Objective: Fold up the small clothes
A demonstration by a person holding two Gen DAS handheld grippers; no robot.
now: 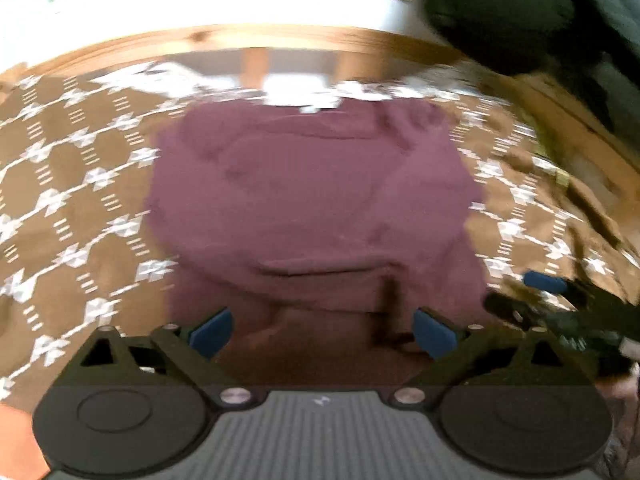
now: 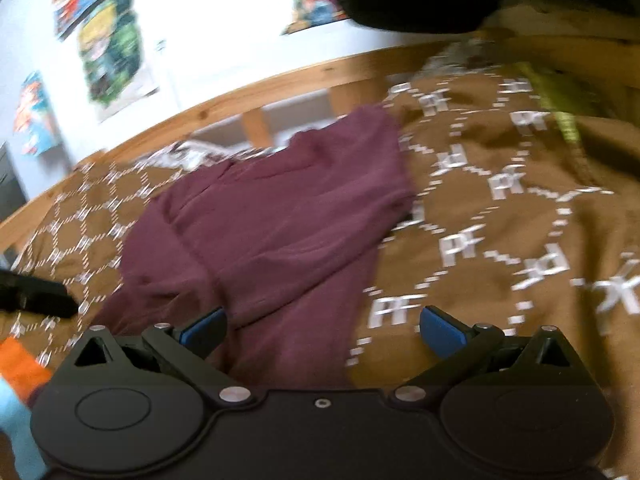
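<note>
A maroon garment (image 1: 312, 200) lies partly folded on a brown bedspread (image 1: 80, 208) with a white pattern. My left gripper (image 1: 323, 334) hovers over the garment's near edge. It is open, with its blue pads (image 1: 212, 334) wide apart and nothing between them. In the right wrist view the same garment (image 2: 272, 224) stretches away to the left. My right gripper (image 2: 323, 330) is open over its near right edge, half above cloth and half above bedspread (image 2: 500, 240). A blue pad of the right gripper (image 1: 544, 283) shows at the right of the left wrist view.
A wooden bed rail (image 2: 280, 80) runs along the far side, with a poster-covered wall (image 2: 112, 60) behind it. Dark clothing (image 1: 500, 12) is heaped at the upper right. An orange item (image 2: 20, 364) and a light-blue one (image 2: 16, 420) lie at the lower left. A black object (image 2: 36, 294) sits at the left edge.
</note>
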